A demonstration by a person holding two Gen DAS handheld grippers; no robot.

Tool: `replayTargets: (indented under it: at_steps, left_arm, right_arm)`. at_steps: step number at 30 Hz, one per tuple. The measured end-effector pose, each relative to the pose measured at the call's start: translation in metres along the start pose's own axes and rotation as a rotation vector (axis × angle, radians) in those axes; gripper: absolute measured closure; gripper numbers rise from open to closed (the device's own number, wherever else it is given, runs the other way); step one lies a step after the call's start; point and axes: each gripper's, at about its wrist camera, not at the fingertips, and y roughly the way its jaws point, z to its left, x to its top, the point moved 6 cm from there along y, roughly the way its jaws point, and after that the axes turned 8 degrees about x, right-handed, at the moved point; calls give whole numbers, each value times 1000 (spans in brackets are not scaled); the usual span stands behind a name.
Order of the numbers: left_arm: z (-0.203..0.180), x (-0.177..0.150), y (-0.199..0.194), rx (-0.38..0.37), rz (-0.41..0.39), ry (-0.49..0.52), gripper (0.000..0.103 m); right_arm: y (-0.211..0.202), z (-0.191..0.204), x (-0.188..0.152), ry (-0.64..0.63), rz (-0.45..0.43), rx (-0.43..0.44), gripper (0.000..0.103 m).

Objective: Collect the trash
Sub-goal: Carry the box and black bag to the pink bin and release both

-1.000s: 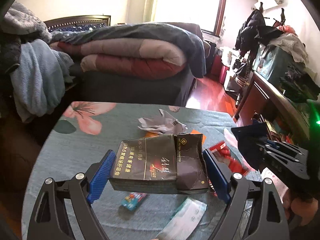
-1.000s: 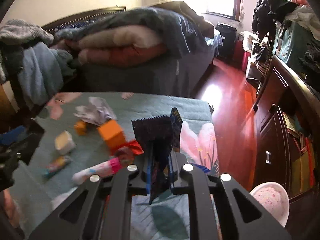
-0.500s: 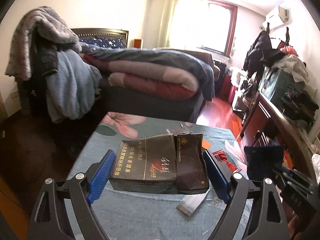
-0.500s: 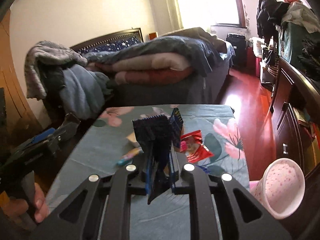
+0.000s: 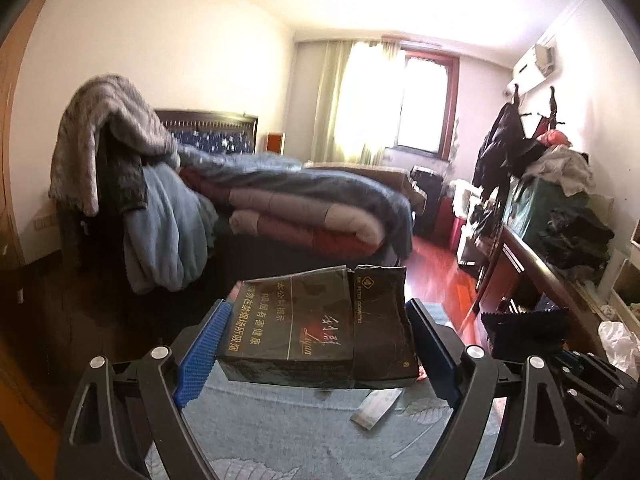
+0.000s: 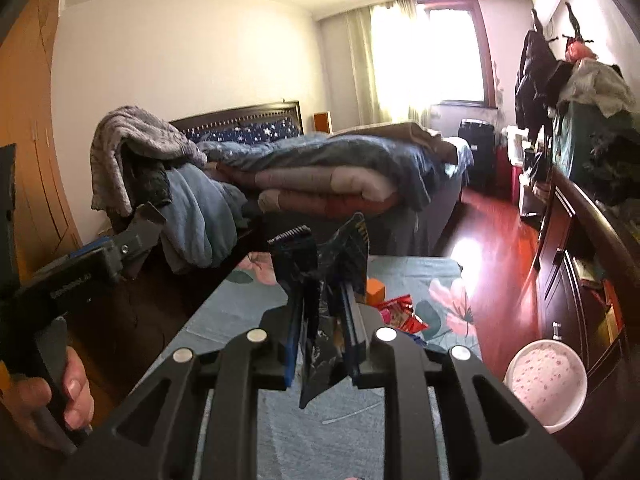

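Observation:
My left gripper (image 5: 316, 346) is shut on a black cigarette carton (image 5: 316, 334) with gold Chinese lettering, held above the table. My right gripper (image 6: 322, 304) is shut on a dark blue snack wrapper (image 6: 316, 276) that stands up between the fingers; the wrapper also shows in the left wrist view (image 5: 528, 332). Red wrappers (image 6: 398, 314) and an orange box (image 6: 376, 288) lie on the teal flowered tablecloth (image 6: 248, 304). A flat silver packet (image 5: 374, 408) lies under the carton.
A pink-lined white bin (image 6: 546, 386) stands on the floor to the right of the table. A bed with piled quilts (image 5: 304, 208) lies beyond the table. A dark wooden dresser (image 6: 580, 264) runs along the right wall.
Both grippers have risen and tilted upward with their loads; the table has dropped low in view and more of the room shows. The bin has come into view.

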Motion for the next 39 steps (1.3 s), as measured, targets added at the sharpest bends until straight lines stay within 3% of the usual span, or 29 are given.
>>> replayTargets:
  at_steps: [11, 24, 34, 39]
  left_arm:
    - [2, 18, -40, -26, -82, -11, 16]
    - [-14, 24, -47, -36, -101, 11, 16]
    - [-58, 22, -34, -91, -79, 56, 16]
    - [-99, 14, -19, -174, -40, 92, 16]
  right_arm:
    - [-53, 3, 19, -17, -98, -34, 82]
    - [-67, -12, 22, -15, -130, -39, 82]
    - [-79, -50, 18, 28, -143, -98, 79]
    - [-85, -86, 8, 78, -139, -163, 79]
